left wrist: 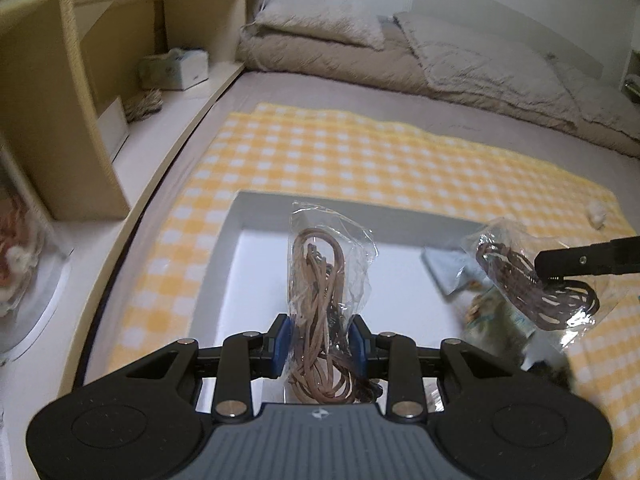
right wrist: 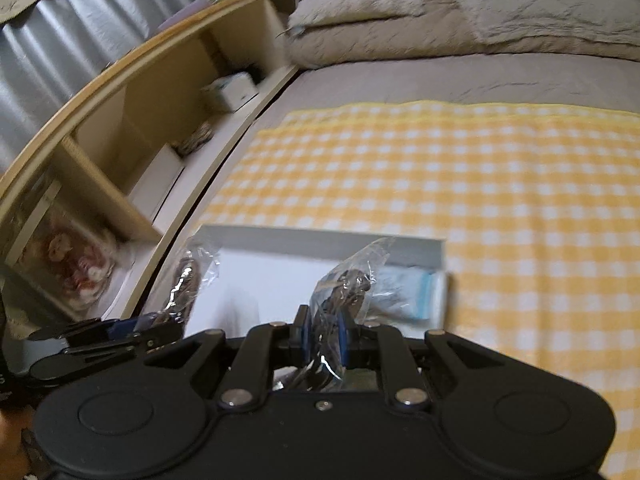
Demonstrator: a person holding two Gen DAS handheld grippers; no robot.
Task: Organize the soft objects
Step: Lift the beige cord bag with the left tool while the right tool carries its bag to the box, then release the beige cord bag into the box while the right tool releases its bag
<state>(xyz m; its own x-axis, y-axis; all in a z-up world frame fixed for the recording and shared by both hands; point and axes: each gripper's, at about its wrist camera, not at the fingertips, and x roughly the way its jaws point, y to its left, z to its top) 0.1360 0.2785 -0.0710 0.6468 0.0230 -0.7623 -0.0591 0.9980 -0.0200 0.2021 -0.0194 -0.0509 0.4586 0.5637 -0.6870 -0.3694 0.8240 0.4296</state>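
My left gripper [left wrist: 320,344] is shut on a clear bag of light brown cord [left wrist: 320,280] and holds it upright over the white box [left wrist: 256,240]. My right gripper [right wrist: 323,340] is shut on a clear bag of dark brown cord [right wrist: 344,284], also above the box [right wrist: 280,268]. In the left wrist view the right gripper [left wrist: 560,270] comes in from the right with its dark cord bag [left wrist: 532,284]. In the right wrist view the left gripper [right wrist: 132,330] and its bag [right wrist: 192,276] show at the left.
The box lies on a yellow checked cloth [left wrist: 360,160] on a grey bed. A light blue packet [right wrist: 408,292] lies in the box's right end. A wooden shelf unit [left wrist: 60,100] runs along the left. Beige pillows and a quilt [left wrist: 440,56] lie at the far end.
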